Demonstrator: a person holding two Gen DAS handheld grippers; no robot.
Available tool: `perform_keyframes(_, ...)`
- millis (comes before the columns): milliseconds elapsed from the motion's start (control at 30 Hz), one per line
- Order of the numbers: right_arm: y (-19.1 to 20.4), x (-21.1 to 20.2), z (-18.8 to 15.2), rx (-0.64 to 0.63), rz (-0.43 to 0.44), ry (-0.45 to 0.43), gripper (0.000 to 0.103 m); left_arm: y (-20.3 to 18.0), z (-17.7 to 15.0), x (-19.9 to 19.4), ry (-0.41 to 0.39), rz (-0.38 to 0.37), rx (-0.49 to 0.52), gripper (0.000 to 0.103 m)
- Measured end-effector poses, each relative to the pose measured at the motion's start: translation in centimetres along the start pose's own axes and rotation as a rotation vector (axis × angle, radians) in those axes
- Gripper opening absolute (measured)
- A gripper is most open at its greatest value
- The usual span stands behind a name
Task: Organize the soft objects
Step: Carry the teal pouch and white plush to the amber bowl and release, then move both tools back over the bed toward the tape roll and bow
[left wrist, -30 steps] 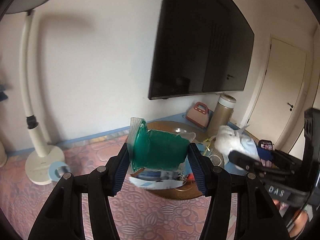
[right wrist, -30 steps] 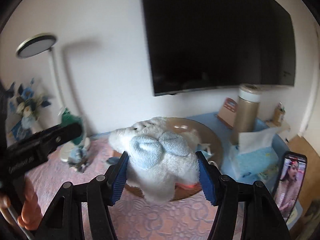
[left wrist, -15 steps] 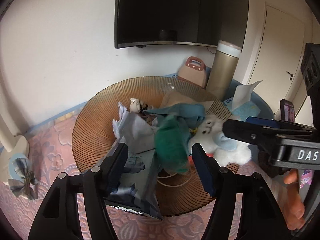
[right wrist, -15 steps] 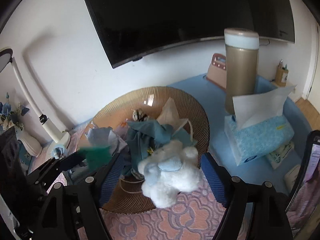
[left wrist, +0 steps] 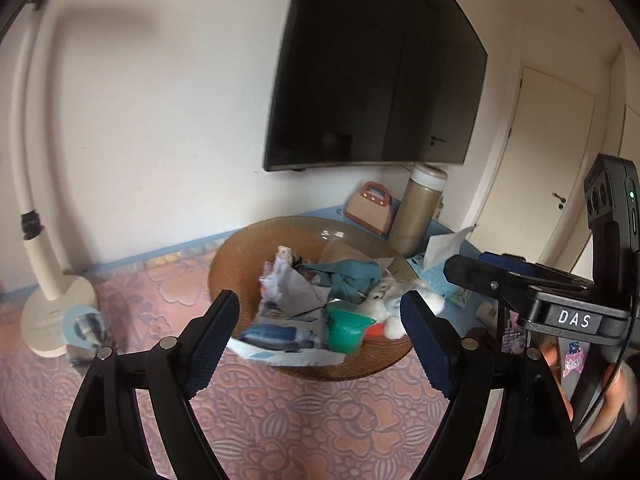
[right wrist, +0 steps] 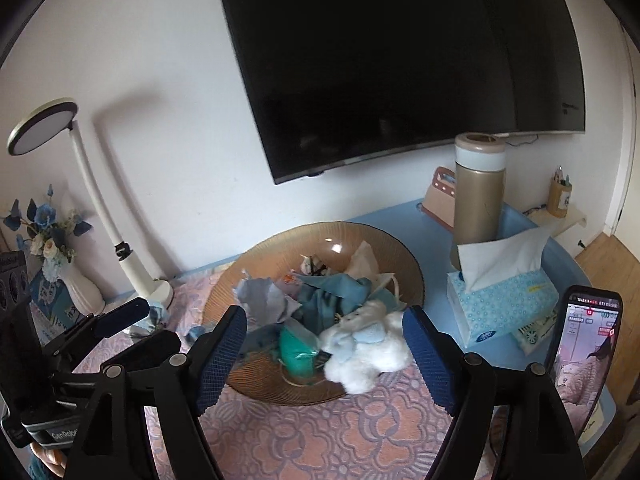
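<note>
**Soft things gathered in the amber bowl, both claws letting go**

White wall and a dark wall-mounted television (right wrist: 404, 60) filled the upper half of both views, with a pink embossed mat (right wrist: 320, 432) covering the desk (right wrist: 560, 256) across the bottom. At the centre of each frame sat a ribbed amber bowl (right wrist: 280, 252), and the soft objects lay heaped inside it: a white plush toy (right wrist: 366, 350) with blue ears at the lower right rim, a green pouch (right wrist: 298, 350) just beside it on the left, teal cloth (right wrist: 332, 296) behind them, and crumpled pale wrapping (right wrist: 262, 300) toward the left.

The left claw (left wrist: 320, 336) hovered in the lower middle of its view with its jaws opening; nothing was pressed between them, and the green pouch (left wrist: 346, 330) and a blue-and-white packet (left wrist: 284, 336) rested in the bowl (left wrist: 240, 256) beyond. The right claw (right wrist: 324, 354) likewise stood with jaws opening, the plush toy lying free in the bowl between and past its fingers, untouched.

A tissue box (right wrist: 504, 304), gold flask (right wrist: 478, 192) and phone (right wrist: 584, 344) stood at right; a white lamp (right wrist: 100, 200) at left.

Judging by the layout, the collecting looked largely done: no loose soft item showed on the mat. What might remain was tidying the heap, since the plush toy hung over the rim.
</note>
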State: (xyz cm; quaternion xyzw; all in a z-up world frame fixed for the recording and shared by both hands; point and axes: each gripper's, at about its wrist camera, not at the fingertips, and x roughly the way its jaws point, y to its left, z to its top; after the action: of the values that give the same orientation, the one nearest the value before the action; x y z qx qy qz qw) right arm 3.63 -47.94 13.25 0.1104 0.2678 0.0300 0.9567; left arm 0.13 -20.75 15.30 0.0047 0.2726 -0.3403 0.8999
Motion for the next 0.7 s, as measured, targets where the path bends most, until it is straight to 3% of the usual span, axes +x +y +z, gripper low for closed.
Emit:
perform_keyframes(67, 2.2, -0.9, -0.2, -0.033, 0.027, -0.018, 0.089, 1.8, -0.3, -2.2, -0.033, 0.027, -0.055, 0.083)
perform_keyframes(200, 7.6, -1.7, -1.3, -0.112, 0.102, -0.027, 0.091, 5.6, -1.3, -7.2, -0.08, 0.105, -0.148, 0.083)
perform_keyframes(267, 10.4, -1.5, -2.2, -0.154, 0.154, -0.01, 0.092, 6.8, -1.5, -10.1, -0.119, 0.222, -0.156, 0.084)
perform_keyframes(367, 14.8, -0.2, -4.2, -0.22, 0.214, 0.023, 0.096, 8.2, -1.9, -14.9, -0.201, 0.391, -0.149, 0.103)
perform_keyframes(433, 17.4, 1.4, -5.7, -0.247, 0.233, 0.06, 0.097, 9.4, -2.3, -17.0, -0.232, 0.491, -0.15, 0.103)
perform_keyframes(533, 20.6, 4.1, -8.4, -0.301, 0.244, 0.099, 0.097, 12.1, -3.5, -17.3, -0.183, 0.574, -0.172, 0.102)
perform_keyframes(600, 22.3, 6.0, -10.7, -0.376, 0.252, 0.092, 0.097, 14.7, -5.2, -16.2, -0.124, 0.588, -0.232, 0.102)
perform_keyframes(700, 23.3, 9.1, -14.0, -0.461, 0.162, 0.135, 0.097, 18.1, -8.5, -14.3, -0.032, 0.576, -0.323, 0.102)
